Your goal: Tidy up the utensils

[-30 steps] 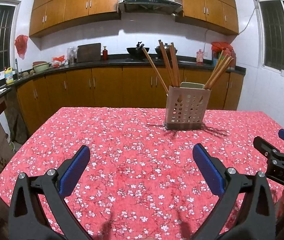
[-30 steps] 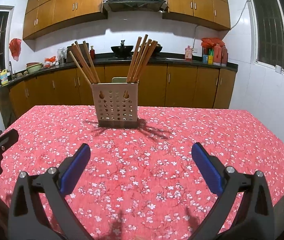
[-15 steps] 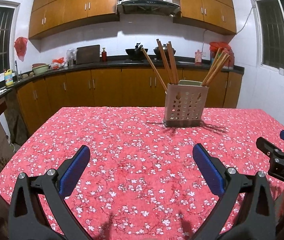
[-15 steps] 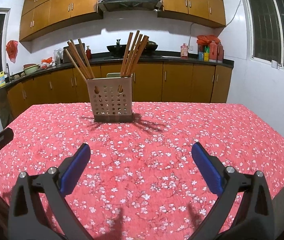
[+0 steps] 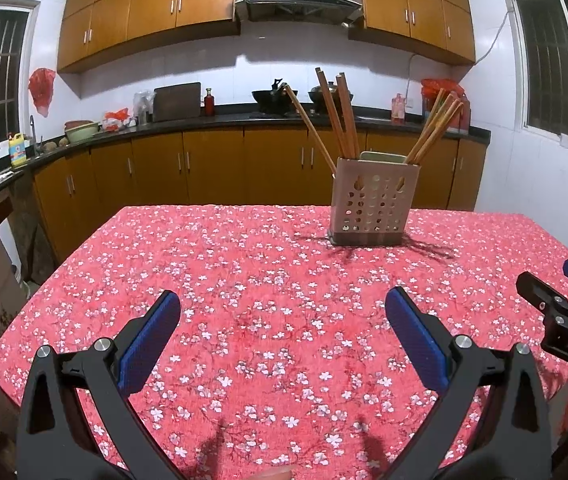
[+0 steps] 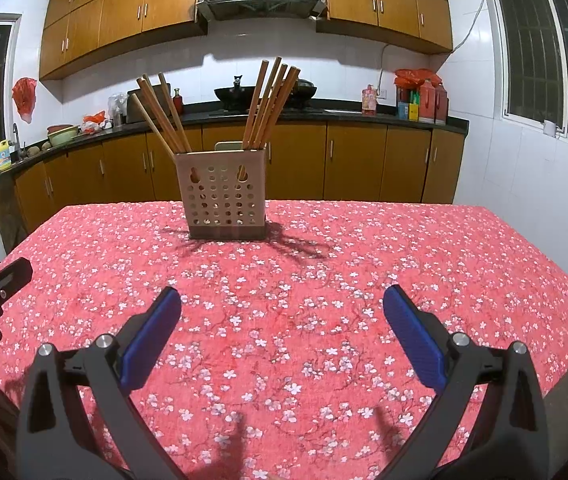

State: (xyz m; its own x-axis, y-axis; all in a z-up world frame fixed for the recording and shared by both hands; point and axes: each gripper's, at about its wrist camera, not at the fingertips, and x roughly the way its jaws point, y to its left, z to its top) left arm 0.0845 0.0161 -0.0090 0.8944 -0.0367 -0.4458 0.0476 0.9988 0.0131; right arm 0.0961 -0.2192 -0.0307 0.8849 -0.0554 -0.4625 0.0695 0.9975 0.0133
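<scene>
Wooden chopsticks (image 6: 165, 112) stand in two leaning bunches in a beige perforated rectangular utensil holder (image 6: 223, 194), one bunch (image 6: 271, 102) at the holder's right end and the other at its left. The holder sits upright on a red tablecloth with white blossoms (image 6: 404, 256), at about 12 o'clock from the right gripper (image 6: 281, 320) and about 1 o'clock from the left gripper (image 5: 281, 322). Both claws hang above the cloth with their blue-padded fingers (image 5: 149, 340) spread wide and nothing between them, well apart from the holder. In the left wrist view the right claw shows at 3 o'clock. Behind the table run brown wooden kitchen cabinets (image 6: 364, 160) under a dark counter.
</scene>
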